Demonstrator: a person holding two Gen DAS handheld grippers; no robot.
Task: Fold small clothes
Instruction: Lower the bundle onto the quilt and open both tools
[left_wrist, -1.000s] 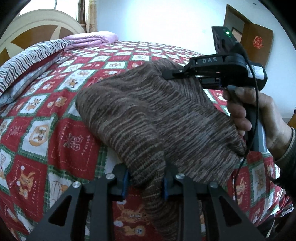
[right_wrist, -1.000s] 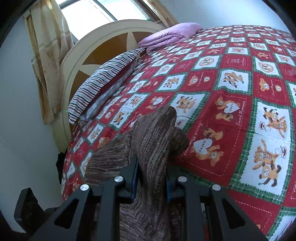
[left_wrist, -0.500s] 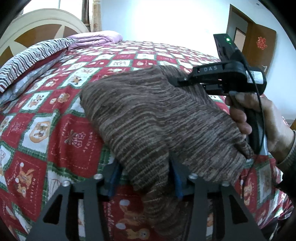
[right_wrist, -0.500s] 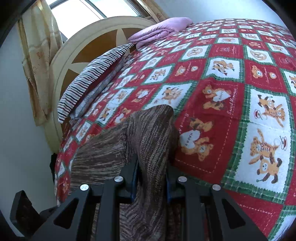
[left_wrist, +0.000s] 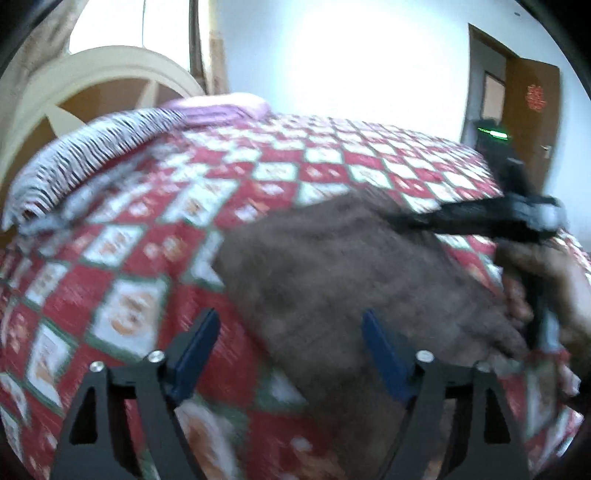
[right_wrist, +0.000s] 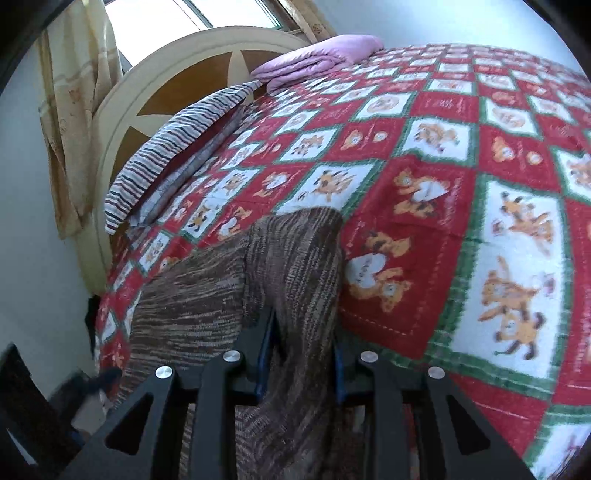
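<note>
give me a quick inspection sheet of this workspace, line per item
surface: bed with a red and white cartoon quilt, blurred in the left wrist view
job's things: brown knit garment lying on the quilt
clutter: folded purple blanket and striped pillow by the headboard
grippers: left gripper open, over the garment; right gripper shut on the garment
cables: nothing seen
surroundings: curtain, window, brown door

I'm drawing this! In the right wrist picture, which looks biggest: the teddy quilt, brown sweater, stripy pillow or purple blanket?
1. teddy quilt
2. brown sweater, though it is nearest the camera
3. stripy pillow
4. purple blanket, farthest away
</note>
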